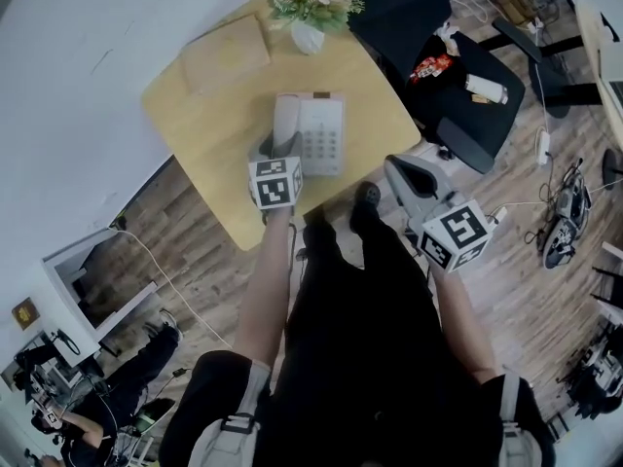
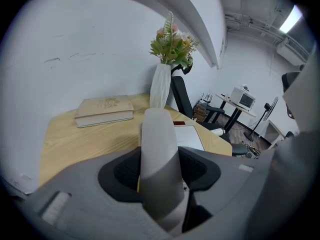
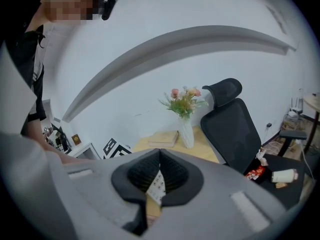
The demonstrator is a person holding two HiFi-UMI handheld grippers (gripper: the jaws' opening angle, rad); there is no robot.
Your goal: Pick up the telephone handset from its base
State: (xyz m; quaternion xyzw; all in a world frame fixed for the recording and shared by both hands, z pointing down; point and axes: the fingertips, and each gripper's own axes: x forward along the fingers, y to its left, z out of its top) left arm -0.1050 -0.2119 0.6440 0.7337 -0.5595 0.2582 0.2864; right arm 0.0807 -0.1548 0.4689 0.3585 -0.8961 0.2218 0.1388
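A pale grey telephone handset stands between the jaws of my left gripper, which is shut on it; the dark pads press on both its sides. In the head view the handset lies along the left side of the white telephone base with its keypad, on the light wooden table. The base shows just behind the handset in the left gripper view. My right gripper hangs off the table's near right edge, apart from the phone, its pads meeting with nothing between them.
A tan book lies at the table's far left. A white vase of flowers stands behind the phone. A black office chair with small items on its seat is to the right. The person's legs stand close to the table's near edge.
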